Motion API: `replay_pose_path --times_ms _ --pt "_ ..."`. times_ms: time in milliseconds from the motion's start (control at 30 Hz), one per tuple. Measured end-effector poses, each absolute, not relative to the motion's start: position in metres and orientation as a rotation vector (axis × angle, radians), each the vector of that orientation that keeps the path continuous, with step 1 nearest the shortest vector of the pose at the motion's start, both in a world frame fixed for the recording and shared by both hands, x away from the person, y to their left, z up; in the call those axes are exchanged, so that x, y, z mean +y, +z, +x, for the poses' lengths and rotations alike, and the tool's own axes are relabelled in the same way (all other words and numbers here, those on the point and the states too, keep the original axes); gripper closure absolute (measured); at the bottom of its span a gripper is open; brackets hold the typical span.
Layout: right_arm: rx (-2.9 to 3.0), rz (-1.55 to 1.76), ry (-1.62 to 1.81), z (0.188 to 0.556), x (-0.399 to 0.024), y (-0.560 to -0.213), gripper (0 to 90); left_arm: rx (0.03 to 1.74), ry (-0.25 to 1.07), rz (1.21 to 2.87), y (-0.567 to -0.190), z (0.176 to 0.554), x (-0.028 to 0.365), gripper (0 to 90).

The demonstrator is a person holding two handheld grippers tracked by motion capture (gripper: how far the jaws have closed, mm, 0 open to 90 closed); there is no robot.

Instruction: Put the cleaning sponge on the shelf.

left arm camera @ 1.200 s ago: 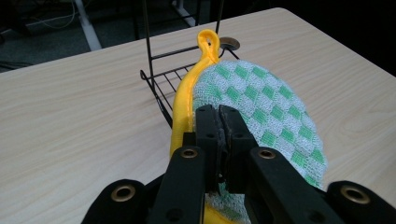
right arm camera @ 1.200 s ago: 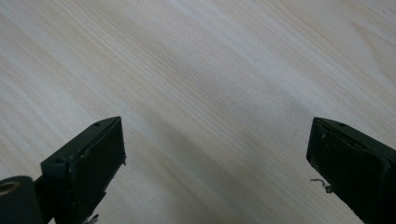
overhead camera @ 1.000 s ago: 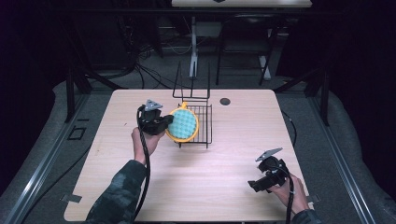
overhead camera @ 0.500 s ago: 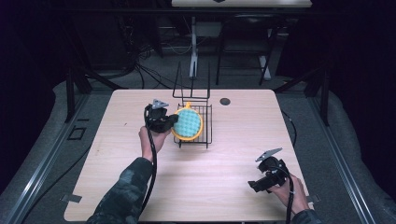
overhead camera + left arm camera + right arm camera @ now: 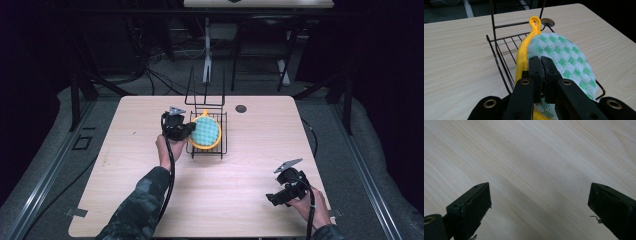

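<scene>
My left gripper (image 5: 541, 65) is clamped on the edge of the green-checked pot holder (image 5: 564, 57), which has a yellow border and hanging loop; I hold it on edge over the black wire rack (image 5: 220, 145) near the table's (image 5: 125, 125) middle. My right gripper (image 5: 539, 207) has its jaws spread wide and empty, above bare tabletop at the near right corner.
</scene>
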State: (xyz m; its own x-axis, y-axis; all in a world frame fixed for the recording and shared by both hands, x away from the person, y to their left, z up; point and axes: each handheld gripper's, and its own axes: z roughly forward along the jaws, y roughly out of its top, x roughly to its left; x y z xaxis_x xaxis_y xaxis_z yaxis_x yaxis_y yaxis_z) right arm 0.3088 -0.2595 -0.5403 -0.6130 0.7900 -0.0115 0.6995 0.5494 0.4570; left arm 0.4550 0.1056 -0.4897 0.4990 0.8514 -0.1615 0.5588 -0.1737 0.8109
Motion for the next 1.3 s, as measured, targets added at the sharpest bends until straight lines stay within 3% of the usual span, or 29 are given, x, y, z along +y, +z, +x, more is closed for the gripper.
replay_pose_path --times_ms 1300 --pt "2.575 1.247 0.615 0.309 -0.261 -0.541 4.2 1.318 0.456 1.851 -0.531 0.464 0.091 86.8"
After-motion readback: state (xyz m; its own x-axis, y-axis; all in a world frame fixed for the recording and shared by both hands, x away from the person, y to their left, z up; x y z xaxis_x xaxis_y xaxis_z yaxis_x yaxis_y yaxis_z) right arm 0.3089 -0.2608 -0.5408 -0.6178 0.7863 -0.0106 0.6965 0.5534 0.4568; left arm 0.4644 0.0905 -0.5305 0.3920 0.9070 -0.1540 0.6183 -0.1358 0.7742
